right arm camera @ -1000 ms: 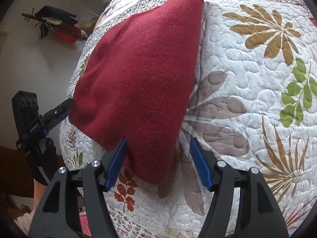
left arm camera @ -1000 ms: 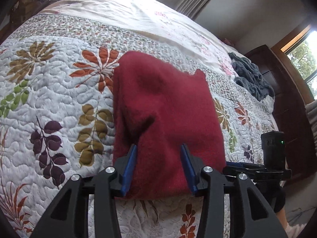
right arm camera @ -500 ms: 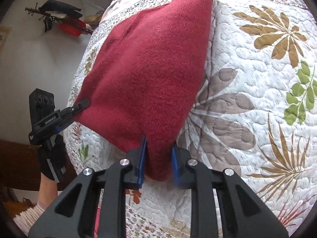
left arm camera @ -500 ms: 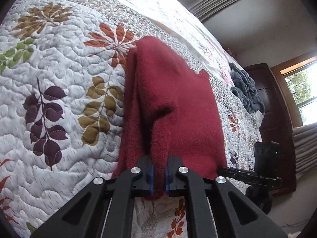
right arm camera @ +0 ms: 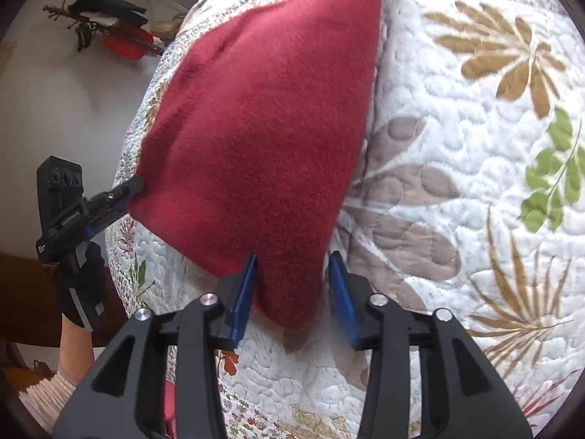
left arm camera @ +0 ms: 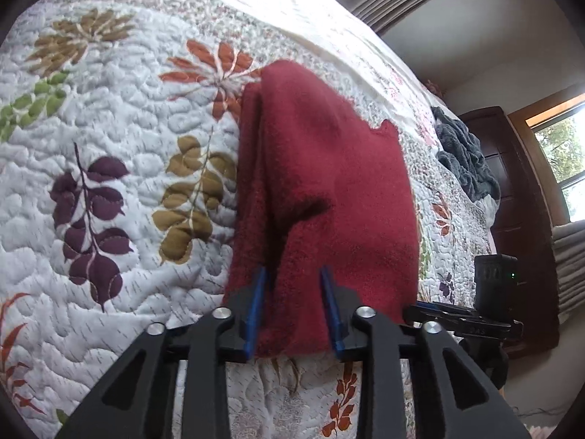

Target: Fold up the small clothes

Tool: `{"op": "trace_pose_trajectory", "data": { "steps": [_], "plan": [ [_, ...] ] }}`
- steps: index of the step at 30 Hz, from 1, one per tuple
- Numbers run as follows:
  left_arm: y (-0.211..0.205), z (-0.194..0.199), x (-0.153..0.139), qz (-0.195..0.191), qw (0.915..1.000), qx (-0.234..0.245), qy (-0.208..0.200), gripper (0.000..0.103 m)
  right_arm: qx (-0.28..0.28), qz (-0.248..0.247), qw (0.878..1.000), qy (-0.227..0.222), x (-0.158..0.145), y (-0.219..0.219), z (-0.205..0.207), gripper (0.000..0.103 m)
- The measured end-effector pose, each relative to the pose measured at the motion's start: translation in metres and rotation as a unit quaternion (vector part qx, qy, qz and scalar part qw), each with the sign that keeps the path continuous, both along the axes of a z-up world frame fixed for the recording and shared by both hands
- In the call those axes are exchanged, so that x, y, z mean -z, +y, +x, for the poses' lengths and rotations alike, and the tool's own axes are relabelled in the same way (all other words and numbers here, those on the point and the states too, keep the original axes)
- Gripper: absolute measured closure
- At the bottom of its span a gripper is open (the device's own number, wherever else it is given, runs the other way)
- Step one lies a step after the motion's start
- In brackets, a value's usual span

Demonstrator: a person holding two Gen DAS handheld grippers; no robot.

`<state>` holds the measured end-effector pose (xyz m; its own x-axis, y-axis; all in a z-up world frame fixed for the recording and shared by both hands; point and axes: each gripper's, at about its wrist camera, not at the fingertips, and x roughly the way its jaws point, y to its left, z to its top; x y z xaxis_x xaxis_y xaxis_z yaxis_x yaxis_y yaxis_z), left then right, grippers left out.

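Left gripper (left arm camera: 294, 305): jaws apart, straddling the near corner of the folded red sweater (left arm camera: 329, 190); right gripper (right arm camera: 294, 292): jaws apart around the opposite near corner, not clamped; sweater lies on the leaf-print quilt (left arm camera: 120, 153), extending toward 12 o'clock; its underside layers are hidden; image motion-blurred.

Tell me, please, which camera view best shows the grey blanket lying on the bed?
The left wrist view: the grey blanket lies bunched at the bed's far edge, beyond the red sweater. The right wrist view does not show it at all.
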<state>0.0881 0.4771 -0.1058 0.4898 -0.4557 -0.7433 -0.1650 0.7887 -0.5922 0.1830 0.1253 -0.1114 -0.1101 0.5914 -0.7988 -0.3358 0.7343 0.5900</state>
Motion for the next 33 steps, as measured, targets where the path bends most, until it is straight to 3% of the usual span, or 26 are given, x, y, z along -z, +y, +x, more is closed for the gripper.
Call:
{"op": "trace_pose_trajectory", "data": {
  "steps": [1, 3, 10, 13, 14, 17, 21, 24, 26, 28, 31, 33],
  "plan": [
    [0.002, 0.002, -0.007, -0.005, 0.9999, -0.002, -0.011, 0.055, 0.002, 0.005, 1.000, -0.007, -0.007, -0.001, 0.003, 0.051],
    [0.005, 0.013, -0.017, -0.011, 0.9997, -0.006, -0.023, 0.051, 0.005, 0.010, 1.000, -0.015, -0.014, 0.002, 0.008, 0.050],
    [0.013, 0.077, 0.006, 0.009, 0.9992, -0.028, 0.027, 0.053, 0.011, -0.012, 1.000, -0.024, -0.012, 0.009, 0.024, 0.050],
    [0.014, 0.087, 0.015, 0.007, 0.9986, -0.032, 0.043, 0.080, 0.011, -0.021, 0.999, -0.026, -0.007, 0.011, 0.024, 0.050],
    [0.018, 0.088, 0.019, 0.005, 0.9981, -0.039, 0.046, 0.083, 0.011, -0.024, 0.999, -0.027, -0.006, 0.012, 0.024, 0.050],
    [0.032, 0.087, 0.033, -0.023, 0.9970, -0.052, 0.053, 0.085, 0.011, -0.027, 0.999, -0.025, -0.001, 0.013, 0.023, 0.050],
    [0.030, 0.086, 0.037, -0.021, 0.9978, -0.038, 0.050, 0.083, 0.010, -0.031, 0.999, -0.022, 0.003, 0.014, 0.023, 0.050],
    [0.028, 0.085, 0.024, -0.013, 0.9988, -0.024, 0.042, 0.075, 0.009, -0.027, 0.999, -0.027, -0.003, 0.014, 0.024, 0.050],
    [0.029, 0.081, 0.014, -0.003, 0.9994, -0.015, 0.031, 0.050, 0.015, -0.016, 0.999, -0.030, -0.007, 0.008, 0.026, 0.050],
    [0.034, 0.080, 0.010, -0.004, 0.9997, -0.013, 0.021, 0.041, 0.022, -0.004, 0.999, -0.029, -0.012, 0.004, 0.030, 0.049],
    [0.042, 0.084, 0.016, -0.019, 0.9995, -0.008, 0.026, 0.041, 0.034, 0.004, 0.999, -0.028, -0.013, -0.001, 0.038, 0.046],
    [0.044, 0.092, 0.025, -0.048, 0.9984, 0.006, 0.029, 0.041, 0.040, 0.009, 0.999, -0.025, -0.013, -0.004, 0.042, 0.046]
  ]
}}
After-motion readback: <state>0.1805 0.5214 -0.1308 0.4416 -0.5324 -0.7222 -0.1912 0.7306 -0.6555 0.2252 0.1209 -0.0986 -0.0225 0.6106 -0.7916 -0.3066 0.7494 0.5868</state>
